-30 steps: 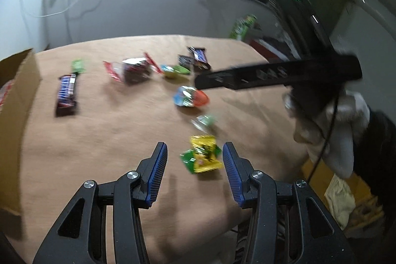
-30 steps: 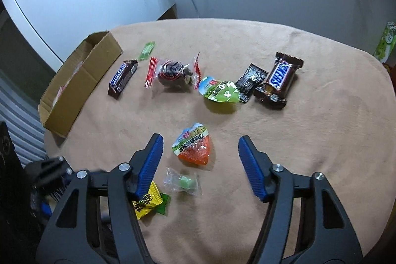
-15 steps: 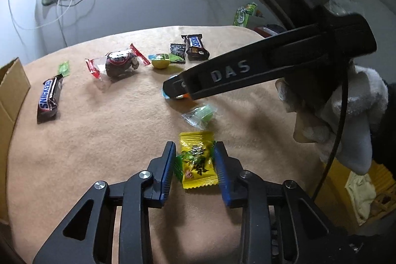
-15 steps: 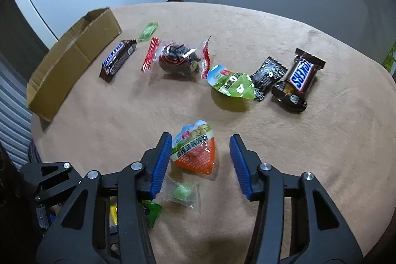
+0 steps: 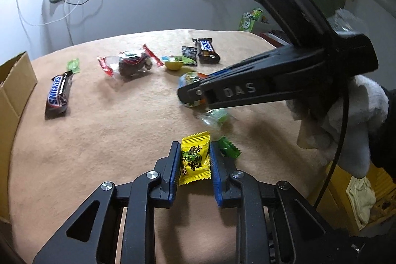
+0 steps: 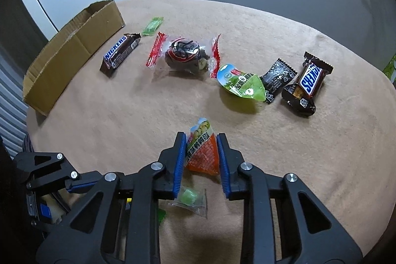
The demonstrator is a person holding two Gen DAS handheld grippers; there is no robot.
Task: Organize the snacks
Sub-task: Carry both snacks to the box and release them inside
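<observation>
The left hand-held gripper (image 5: 193,165) has just been closing, and its blue pads now stand narrow and press both sides of a yellow candy packet (image 5: 194,161) that lies near the front edge of the table (image 5: 111,130). A small green wrapped candy (image 5: 229,146) lies just beside its right finger. The right hand-held gripper (image 6: 201,155) has also just been closing; its pads pinch an orange triangular snack pouch (image 6: 203,152) a little nearer the table's middle. A clear packet with a green sweet (image 6: 191,198) lies on the cloth under that gripper's fingers. A white-gloved hand (image 5: 346,115) holds the right gripper.

Along the left edge stands one open cardboard box (image 6: 71,51). The far half of the table carries a row, left to right: one Snickers bar (image 6: 120,52) beside the box, one small green flat candy (image 6: 153,26) behind it, one clear bag with red ends and dark contents (image 6: 184,53), one green-lidded jelly cup (image 6: 241,84), one small black sachet (image 6: 278,77), and a second Snickers bar (image 6: 305,88) toward the right edge. That makes two Snickers bars and one of each other snack.
</observation>
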